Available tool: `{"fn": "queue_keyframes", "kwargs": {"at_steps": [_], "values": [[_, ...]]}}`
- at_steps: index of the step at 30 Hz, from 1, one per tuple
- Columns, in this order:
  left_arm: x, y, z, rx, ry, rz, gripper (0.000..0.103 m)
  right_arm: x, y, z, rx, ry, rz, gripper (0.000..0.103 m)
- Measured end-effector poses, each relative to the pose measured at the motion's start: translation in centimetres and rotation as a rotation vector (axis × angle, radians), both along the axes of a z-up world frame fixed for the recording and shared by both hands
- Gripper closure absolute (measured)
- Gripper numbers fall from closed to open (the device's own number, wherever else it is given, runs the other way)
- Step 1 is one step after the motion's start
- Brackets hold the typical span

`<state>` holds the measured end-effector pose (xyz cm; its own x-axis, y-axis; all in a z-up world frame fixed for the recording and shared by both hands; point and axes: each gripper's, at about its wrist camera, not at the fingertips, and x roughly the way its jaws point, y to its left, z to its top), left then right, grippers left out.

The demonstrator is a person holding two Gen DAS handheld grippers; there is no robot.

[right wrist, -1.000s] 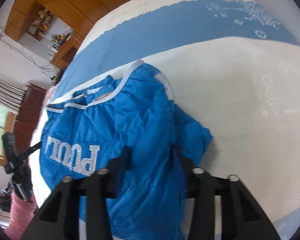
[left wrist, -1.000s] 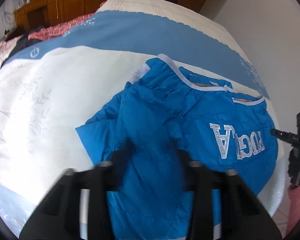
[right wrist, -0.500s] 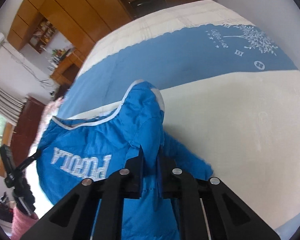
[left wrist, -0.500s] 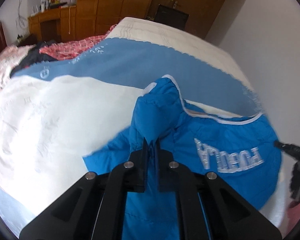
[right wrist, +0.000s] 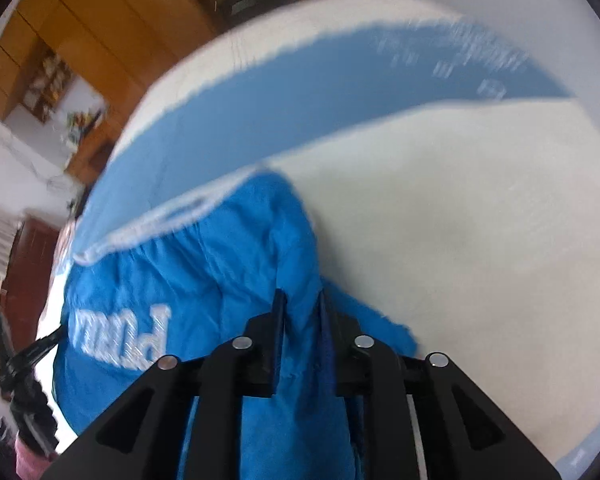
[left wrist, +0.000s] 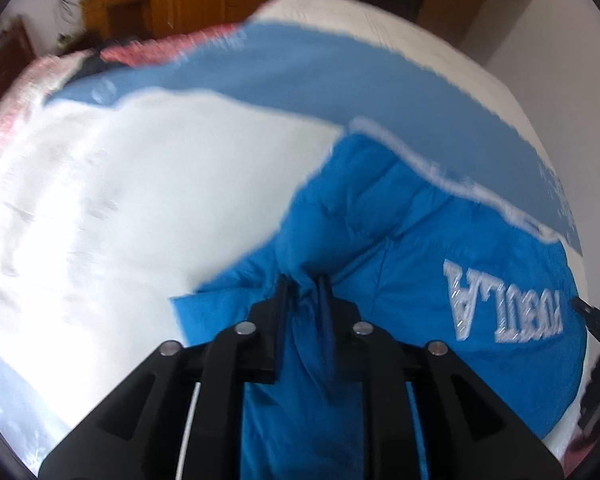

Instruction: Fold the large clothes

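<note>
A bright blue padded jacket [left wrist: 440, 248] with white trim and silver lettering lies on the bed, partly lifted. My left gripper [left wrist: 304, 280] is shut on a fold of the jacket, the fabric pinched between its black fingers. In the right wrist view the same jacket [right wrist: 204, 276] hangs from my right gripper [right wrist: 300, 298], which is also shut on a fold of it. The lettering [right wrist: 120, 332] shows to the left. Both views are blurred by motion.
The bed has a white and blue bedspread [left wrist: 140, 200], also in the right wrist view [right wrist: 460, 220]. A red patterned cloth [left wrist: 148, 46] lies at the far left. Wooden cabinets [right wrist: 80, 12] stand behind. A black tripod [right wrist: 16, 364] stands at the bed's side.
Both grippers went from open over the jacket to shut on its fabric, then lifted and pulled it; the views are now blurred by motion.
</note>
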<state>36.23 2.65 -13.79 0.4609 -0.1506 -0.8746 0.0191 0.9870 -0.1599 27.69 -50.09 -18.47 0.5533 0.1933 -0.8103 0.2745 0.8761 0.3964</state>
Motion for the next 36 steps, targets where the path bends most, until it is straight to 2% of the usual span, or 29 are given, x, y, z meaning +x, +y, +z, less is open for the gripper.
{"fn": "queue_keyframes", "kwargs": {"at_steps": [2, 3, 4, 6, 8, 10, 14, 17, 21, 24, 29, 30, 33, 36], "values": [[-1.4, -0.5, 2.3, 0.063, -0.101, 0.037, 0.079, -1.6, 0.6, 2.1, -0.005, -0.077, -0.014, 0.085], [-2.2, -1.1, 3.3, 0.069, -0.144, 0.042, 0.079, -2.0, 1.1, 2.7, 0.007, -0.105, -0.008, 0.085], [-3.1, -2.0, 4.3, 0.06, -0.183, 0.033, 0.079, -2.7, 2.4, 3.4, 0.032, -0.146, 0.015, 0.085], [-4.0, -3.8, 4.9, 0.024, -0.205, -0.012, 0.079, -3.1, 4.9, 4.0, 0.07, -0.189, 0.069, 0.085], [-5.2, -6.2, 4.5, -0.036, -0.196, -0.091, 0.079, -3.4, 7.3, 3.7, 0.084, -0.212, 0.106, 0.085], [-6.1, -8.6, 3.4, -0.038, -0.198, -0.147, 0.079, -3.4, 9.4, 2.9, 0.071, -0.217, 0.129, 0.085], [-6.7, -10.3, 0.5, -0.078, -0.166, -0.165, 0.079, -3.2, 11.9, 0.5, 0.065, -0.194, 0.137, 0.085], [-6.4, -11.0, -1.8, -0.058, -0.14, -0.163, 0.079, -3.1, 12.7, -1.6, 0.039, -0.175, 0.118, 0.09], [-6.3, -11.3, -4.3, -0.014, -0.172, -0.204, 0.079, -3.6, 13.0, -3.4, -0.016, -0.2, 0.109, 0.097], [-6.5, -11.5, -5.4, 0.013, -0.18, -0.21, 0.08, -3.7, 14.6, -4.1, -0.133, -0.217, 0.132, 0.097], [-6.7, -11.7, -4.4, 0.062, -0.154, -0.206, 0.082, -3.5, 14.0, -3.3, -0.098, -0.177, 0.141, 0.096], [-6.8, -12.0, -3.9, 0.048, -0.156, -0.199, 0.083, -4.0, 13.8, -2.6, -0.075, -0.183, 0.137, 0.093], [-9.1, -11.6, -1.9, -0.014, -0.215, -0.212, 0.083, -5.6, 14.0, -0.8, -0.052, -0.243, 0.146, 0.092], [-10.1, -12.1, -2.3, -0.015, -0.217, -0.24, 0.083, -6.5, 15.0, -1.0, -0.052, -0.25, 0.161, 0.092]]}}
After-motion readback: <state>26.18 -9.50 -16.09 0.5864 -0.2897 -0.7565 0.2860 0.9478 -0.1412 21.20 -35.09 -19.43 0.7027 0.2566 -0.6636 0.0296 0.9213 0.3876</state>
